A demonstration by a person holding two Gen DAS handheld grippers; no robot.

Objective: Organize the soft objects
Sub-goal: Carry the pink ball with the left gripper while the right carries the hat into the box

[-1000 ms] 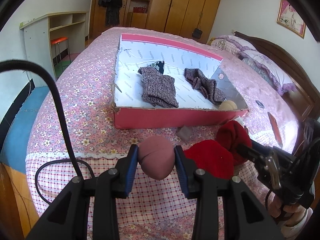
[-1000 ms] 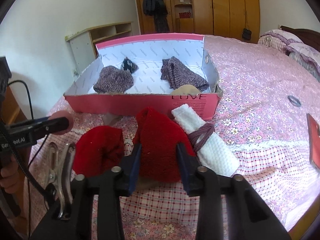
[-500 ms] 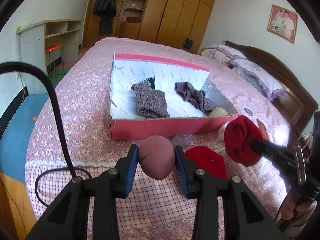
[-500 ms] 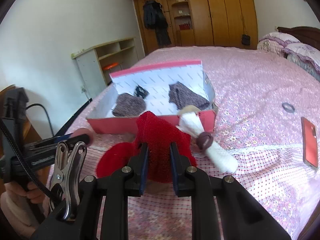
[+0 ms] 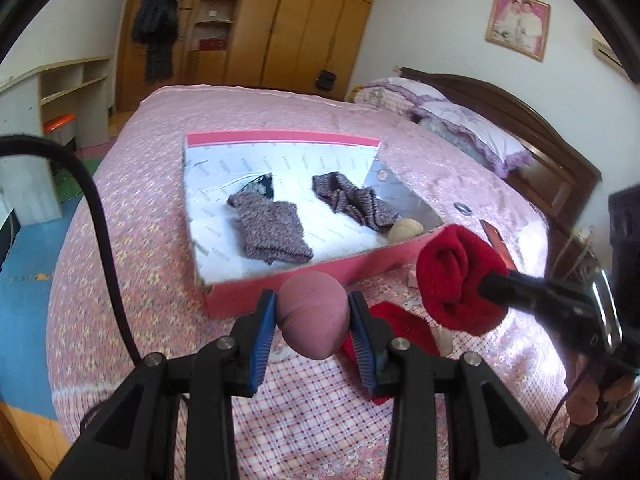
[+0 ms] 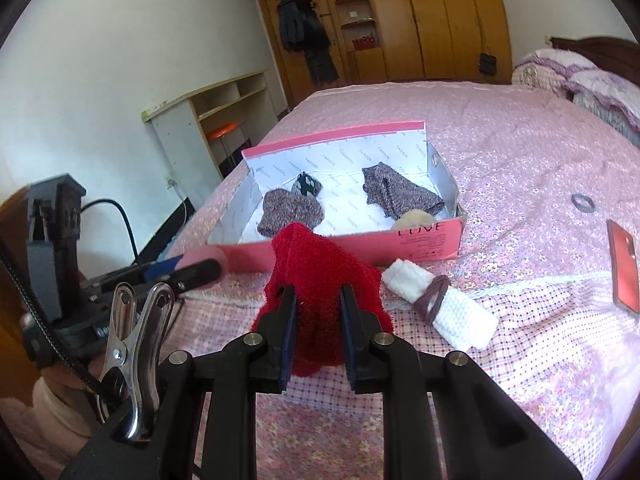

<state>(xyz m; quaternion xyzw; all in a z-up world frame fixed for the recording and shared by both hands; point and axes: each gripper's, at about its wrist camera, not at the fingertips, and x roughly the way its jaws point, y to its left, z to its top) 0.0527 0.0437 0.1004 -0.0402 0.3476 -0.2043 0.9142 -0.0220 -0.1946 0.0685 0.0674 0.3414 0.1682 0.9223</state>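
holding a sock in each gripper above the near edge of the bed

gripping a rolled pink sock (image 5: 314,312), the left gripper (image 5: 313,320) has its blue pads pressed on both sides of the ball, which sits high between the fingers and clear of the bedspread (image 5: 160,264). the right gripper (image 6: 318,320) is clamped narrow on a red fuzzy sock (image 6: 320,276), whose bulk rises above the fingertips and whose lower end hangs below them, off the bed. in the left wrist view that same red sock (image 5: 460,276) shows as a rolled bundle at the tip of the right gripper's black fingers, to the right of the pink one and just nearer than the box corner.

a second red sock (image 5: 400,324) lies flat on the checked near part of the bedspread, between the two held socks and below them. a white knitted roll (image 6: 440,304) tied with a dark band lies on the bed just right of the right gripper, near the box front.

the pink shoebox (image 6: 420,240) stands open beyond both grippers. inside it a folded grey knit sock (image 6: 290,210) lies at the left, another grey knit sock (image 6: 400,196) at the right, a small dark patterned item (image 6: 306,186) at the far left, and a beige ball (image 6: 412,218) against the near right wall.

a red phone (image 6: 624,266) and a dark ring (image 6: 583,202) lie well to the right on the bedspread.
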